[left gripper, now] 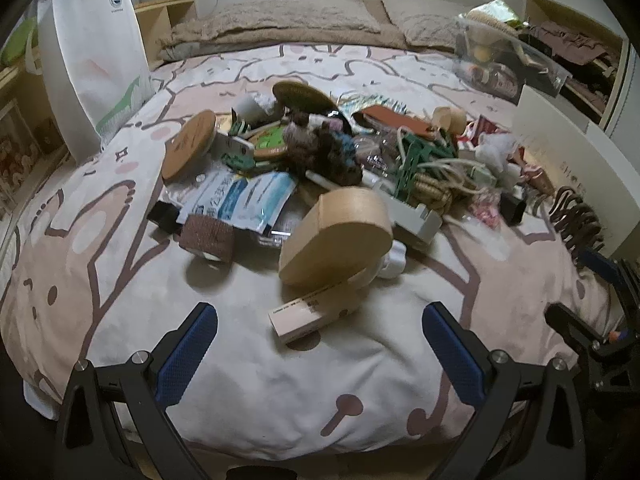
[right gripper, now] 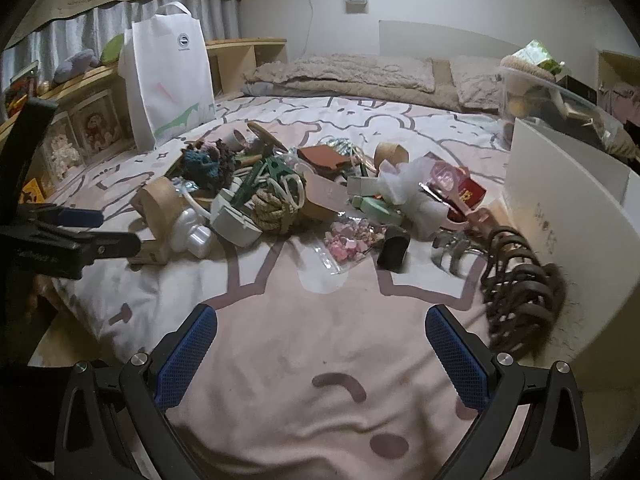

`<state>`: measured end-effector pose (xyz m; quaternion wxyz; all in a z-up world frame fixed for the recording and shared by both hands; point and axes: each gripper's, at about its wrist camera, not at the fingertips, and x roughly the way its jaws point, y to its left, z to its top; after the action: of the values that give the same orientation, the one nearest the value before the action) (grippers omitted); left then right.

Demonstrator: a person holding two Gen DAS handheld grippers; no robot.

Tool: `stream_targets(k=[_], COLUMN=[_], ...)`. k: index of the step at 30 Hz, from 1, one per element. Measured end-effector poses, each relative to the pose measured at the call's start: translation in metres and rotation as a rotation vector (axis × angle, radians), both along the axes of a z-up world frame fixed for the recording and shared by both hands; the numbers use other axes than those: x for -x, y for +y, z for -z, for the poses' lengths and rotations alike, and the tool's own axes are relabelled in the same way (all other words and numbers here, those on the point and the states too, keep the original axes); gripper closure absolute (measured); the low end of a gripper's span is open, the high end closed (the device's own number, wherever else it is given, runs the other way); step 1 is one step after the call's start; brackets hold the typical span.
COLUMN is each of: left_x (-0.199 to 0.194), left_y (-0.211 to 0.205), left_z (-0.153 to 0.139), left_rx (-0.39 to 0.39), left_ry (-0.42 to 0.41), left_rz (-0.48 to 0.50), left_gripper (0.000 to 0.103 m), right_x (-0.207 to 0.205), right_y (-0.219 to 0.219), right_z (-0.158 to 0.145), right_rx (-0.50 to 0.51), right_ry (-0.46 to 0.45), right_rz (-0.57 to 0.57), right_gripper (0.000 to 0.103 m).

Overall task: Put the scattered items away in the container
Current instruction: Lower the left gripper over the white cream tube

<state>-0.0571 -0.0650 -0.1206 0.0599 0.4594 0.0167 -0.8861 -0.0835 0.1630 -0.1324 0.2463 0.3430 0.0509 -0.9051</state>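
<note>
Hovering over the bedspread (left gripper: 248,392) | left gripper (left gripper: 320,344) jaws spread, empty | right gripper (right gripper: 320,344) likewise | clutter pile (left gripper: 320,160) ahead

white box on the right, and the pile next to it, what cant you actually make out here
- White box, right wrist view: only its outer wall shows, so its inside is hidden.
- Same box, left wrist view: the frame edge cuts it off.
- Items under the pile, both views: covered by the rope coil and kraft box.
- Print on the small carton, left wrist view: too small to read.
</note>
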Motion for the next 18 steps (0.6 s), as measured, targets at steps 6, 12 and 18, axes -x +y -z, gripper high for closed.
stream_targets(k=[6,12,18], left_x=[0.008,0.017,0.025], left_y=[-0.001,-0.009,-0.02], left_z=[0.016,0.029,0.041], left_rx=[0.017,0.019,-0.003], left_ry=[-0.045,-0.071,-0.1], left_rz=[-0.013,-0.071,-0.154], left_gripper=[0.0,0.0,0.0], right_x=[0.018,0.037,0.051], right_y=[-0.006,-0.01,-0.014], right_z=[0.014,0.023,0.035], right_rx=[-0.026,-0.046,-0.094], right_ry=[-0.019,-0.028,-0.066], right_rz=[-0.012,-0.001,0.001], right_gripper=[0.0,0.0,0.0])
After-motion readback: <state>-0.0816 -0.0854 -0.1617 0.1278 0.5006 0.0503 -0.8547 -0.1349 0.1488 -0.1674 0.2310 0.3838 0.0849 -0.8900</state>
